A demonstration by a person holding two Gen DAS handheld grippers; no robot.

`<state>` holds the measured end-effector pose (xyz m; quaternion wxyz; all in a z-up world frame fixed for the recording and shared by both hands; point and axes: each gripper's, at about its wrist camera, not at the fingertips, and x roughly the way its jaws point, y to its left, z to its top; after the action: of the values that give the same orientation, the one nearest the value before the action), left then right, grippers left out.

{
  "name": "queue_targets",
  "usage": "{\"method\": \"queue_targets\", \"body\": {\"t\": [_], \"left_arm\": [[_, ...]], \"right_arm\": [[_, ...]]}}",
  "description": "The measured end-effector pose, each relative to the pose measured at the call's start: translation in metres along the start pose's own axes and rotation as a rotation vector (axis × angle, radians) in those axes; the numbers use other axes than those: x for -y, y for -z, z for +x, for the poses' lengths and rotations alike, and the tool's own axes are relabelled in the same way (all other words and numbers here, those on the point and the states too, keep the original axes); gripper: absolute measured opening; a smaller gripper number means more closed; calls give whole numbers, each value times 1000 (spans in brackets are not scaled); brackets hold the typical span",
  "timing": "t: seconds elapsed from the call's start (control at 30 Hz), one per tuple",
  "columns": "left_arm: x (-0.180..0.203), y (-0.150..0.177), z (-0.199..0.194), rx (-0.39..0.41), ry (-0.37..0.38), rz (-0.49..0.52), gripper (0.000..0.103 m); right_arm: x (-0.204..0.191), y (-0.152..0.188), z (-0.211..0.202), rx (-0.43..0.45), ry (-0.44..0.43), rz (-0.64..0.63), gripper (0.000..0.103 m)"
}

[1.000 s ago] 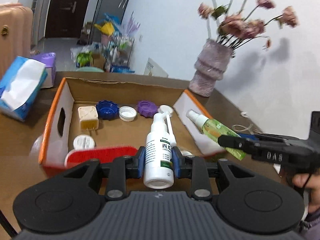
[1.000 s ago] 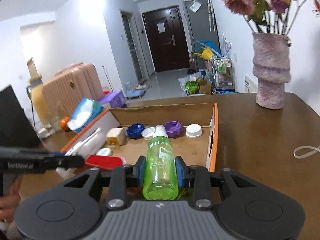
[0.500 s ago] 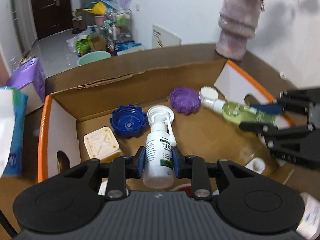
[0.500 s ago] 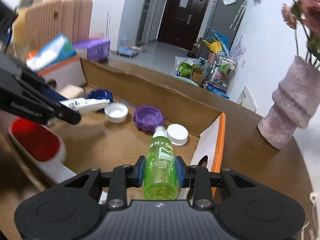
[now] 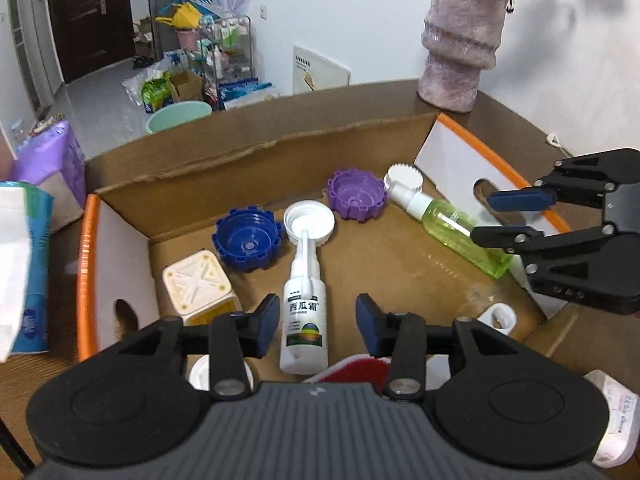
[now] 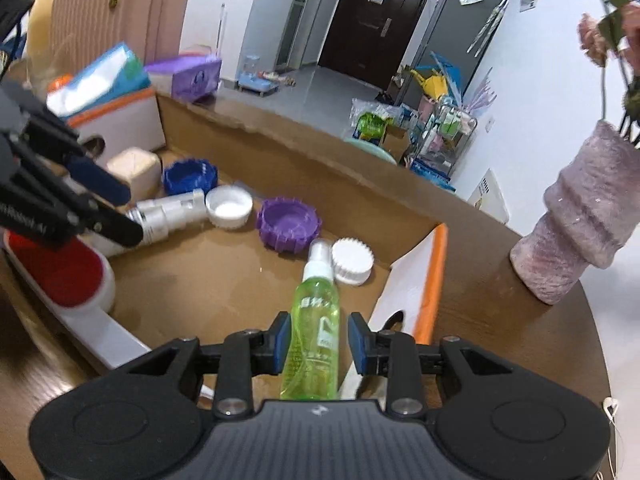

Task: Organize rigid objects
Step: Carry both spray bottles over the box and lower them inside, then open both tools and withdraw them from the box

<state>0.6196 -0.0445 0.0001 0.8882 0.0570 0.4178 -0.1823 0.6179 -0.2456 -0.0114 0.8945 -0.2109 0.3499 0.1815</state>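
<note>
Our left gripper [image 5: 317, 322] jaws are opening around the white bottle [image 5: 304, 324] lying in the box [image 5: 256, 160]. Our right gripper [image 6: 316, 344] jaws stand slightly apart beside the green bottle [image 6: 314, 344].

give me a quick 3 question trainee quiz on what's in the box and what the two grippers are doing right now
1. True or false: the left gripper clamps the white spray bottle.
2. Which lies nearest the green spray bottle's nozzle? A blue cap B white ridged cap C cream cube
3. Fill in: the purple cap lies inside the cardboard ____.

Key: 1 false, its jaws are opening, pads clear. 2 B. 3 box.
</note>
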Motion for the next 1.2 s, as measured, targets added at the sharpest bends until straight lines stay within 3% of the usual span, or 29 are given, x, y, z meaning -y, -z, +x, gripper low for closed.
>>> {"method": "queue_targets", "body": {"t": [0.07, 0.33, 0.4, 0.63, 0.7, 0.97, 1.2], "left_arm": [[3, -1, -16, 25, -18, -5, 59], [25, 5, -101, 154, -57, -11, 72], [34, 11, -125, 198, -63, -14, 82], [68, 42, -198, 328, -90, -19, 91], [78, 56, -216, 371, -94, -21, 100], [111, 108, -255, 458, -94, -40, 103], [129, 162, -283, 572, -159, -53, 103]], "right_arm": [[4, -3, -14, 19, -13, 16, 38], [-3, -7, -97, 98, 5, 14, 50], [-8, -7, -119, 121, 10, 10, 52], [-28, 7, -196, 218, 17, 6, 68], [-34, 16, -215, 252, 18, 17, 75], [-55, 61, -266, 369, -5, 154, 86], [-87, 99, -289, 446, 13, 193, 91]]}}
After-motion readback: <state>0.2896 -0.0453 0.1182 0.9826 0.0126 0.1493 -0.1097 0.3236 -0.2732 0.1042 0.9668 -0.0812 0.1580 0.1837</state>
